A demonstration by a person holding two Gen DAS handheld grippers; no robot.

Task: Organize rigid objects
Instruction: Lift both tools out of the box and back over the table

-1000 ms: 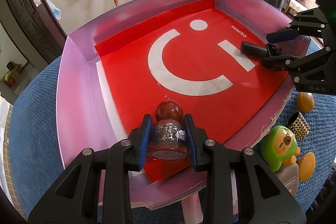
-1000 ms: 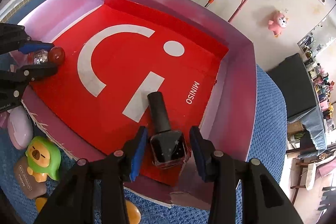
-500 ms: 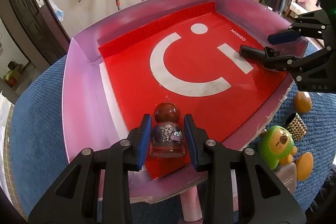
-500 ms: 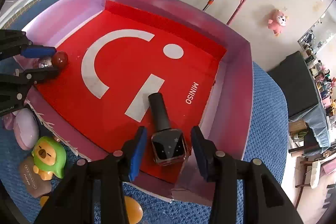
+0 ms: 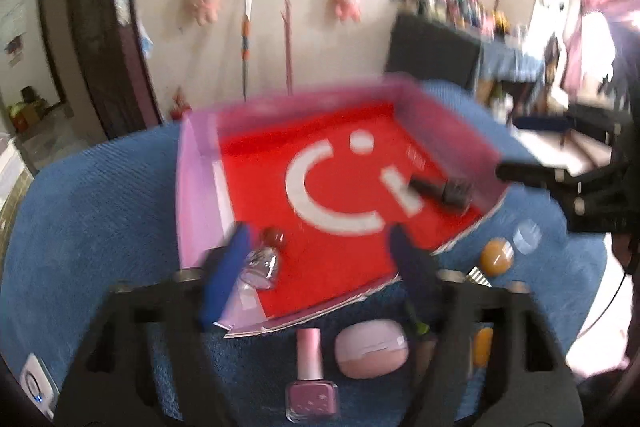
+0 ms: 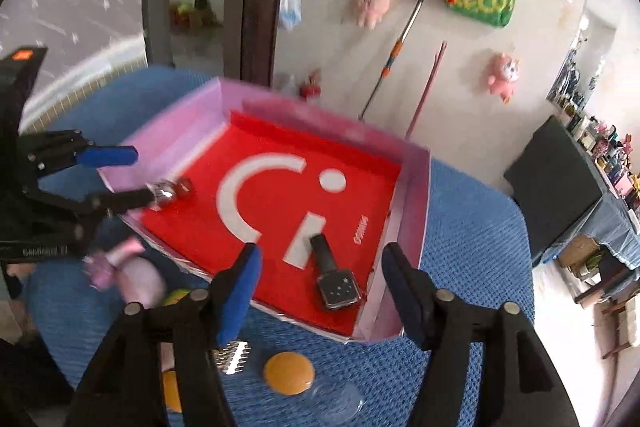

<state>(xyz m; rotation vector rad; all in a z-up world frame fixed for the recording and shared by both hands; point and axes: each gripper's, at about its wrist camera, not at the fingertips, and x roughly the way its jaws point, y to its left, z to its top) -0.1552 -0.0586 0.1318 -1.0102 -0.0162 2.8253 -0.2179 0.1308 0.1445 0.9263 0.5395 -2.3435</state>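
Blue cloth, red tray: both grippers' jaws just spread, black bottle & glitter bottle released

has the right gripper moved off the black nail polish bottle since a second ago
Yes. The right gripper has pulled up and back from the black bottle, which lies in the red tray; its jaws have just been opening, empty.

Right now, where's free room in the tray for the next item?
Tray centre and far side are bare. Black bottle takes one near corner, red-capped bottle the other. The cloth in front is crowded: pink bottle, pink case.
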